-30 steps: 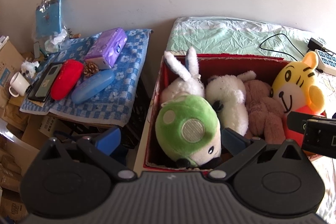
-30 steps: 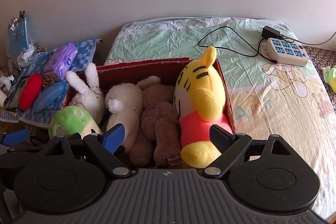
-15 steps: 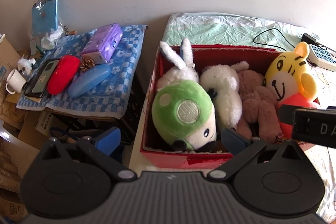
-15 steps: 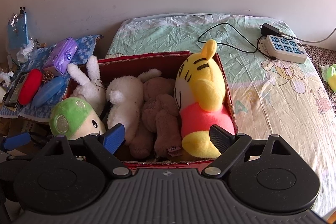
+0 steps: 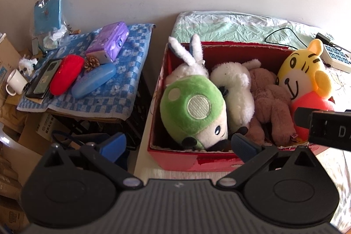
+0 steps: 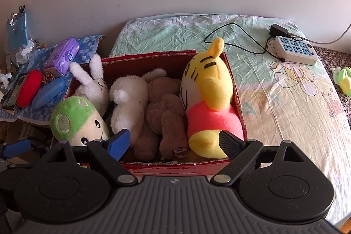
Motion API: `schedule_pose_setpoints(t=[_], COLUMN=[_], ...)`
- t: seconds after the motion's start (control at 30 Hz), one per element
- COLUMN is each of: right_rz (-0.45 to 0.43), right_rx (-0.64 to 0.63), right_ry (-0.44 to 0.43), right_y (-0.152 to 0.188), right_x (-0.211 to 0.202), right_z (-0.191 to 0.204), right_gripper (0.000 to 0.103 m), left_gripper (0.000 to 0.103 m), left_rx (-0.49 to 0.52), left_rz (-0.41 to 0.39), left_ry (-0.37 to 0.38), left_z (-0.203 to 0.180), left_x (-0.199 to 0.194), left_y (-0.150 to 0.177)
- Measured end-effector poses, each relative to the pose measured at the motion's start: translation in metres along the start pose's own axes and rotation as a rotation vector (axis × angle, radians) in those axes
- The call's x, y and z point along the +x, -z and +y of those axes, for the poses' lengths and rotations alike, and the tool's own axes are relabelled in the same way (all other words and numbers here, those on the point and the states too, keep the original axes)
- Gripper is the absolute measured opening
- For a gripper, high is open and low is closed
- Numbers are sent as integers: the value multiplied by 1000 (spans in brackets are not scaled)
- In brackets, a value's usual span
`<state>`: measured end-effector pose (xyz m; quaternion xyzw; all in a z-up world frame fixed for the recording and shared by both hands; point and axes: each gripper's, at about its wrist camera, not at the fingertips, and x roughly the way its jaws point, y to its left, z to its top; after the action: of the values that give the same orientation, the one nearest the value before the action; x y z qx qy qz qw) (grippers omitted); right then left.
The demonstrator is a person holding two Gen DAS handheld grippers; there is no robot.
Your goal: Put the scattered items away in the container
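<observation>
A bed with a pale green and cream cartoon-print sheet (image 6: 285,84) is filling the right side, and a red cardboard box (image 6: 166,55) is sitting on it near its left edge. Inside the box, five plush toys are lying packed side by side: a yellow tiger in a pink top (image 6: 208,98) against the right wall, a brown bear (image 6: 164,106), a white fluffy animal (image 6: 129,100), a white rabbit (image 6: 92,82) and a green mushroom-capped toy (image 5: 193,106) at the left. The left gripper (image 5: 177,144) and the right gripper (image 6: 174,142) are hovering over the near rim, both spread wide and holding nothing. A white power strip (image 6: 296,53) is resting beyond the box.
</observation>
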<state>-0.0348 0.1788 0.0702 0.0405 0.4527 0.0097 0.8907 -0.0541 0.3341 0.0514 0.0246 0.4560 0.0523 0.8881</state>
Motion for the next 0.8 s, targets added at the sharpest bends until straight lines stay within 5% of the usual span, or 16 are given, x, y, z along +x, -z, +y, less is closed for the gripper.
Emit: schedule_pose_setpoints(t=[0.8], right_rz=[-28], right_rx=[1], right_ry=[-29], right_y=[8], right_x=[-13], right_z=[-12], right_gripper=[90], left_gripper=[102], left_rx=[7], left_rz=[-7], left_ry=[-22], left_z=[-14], left_x=[-9], left_y=[2])
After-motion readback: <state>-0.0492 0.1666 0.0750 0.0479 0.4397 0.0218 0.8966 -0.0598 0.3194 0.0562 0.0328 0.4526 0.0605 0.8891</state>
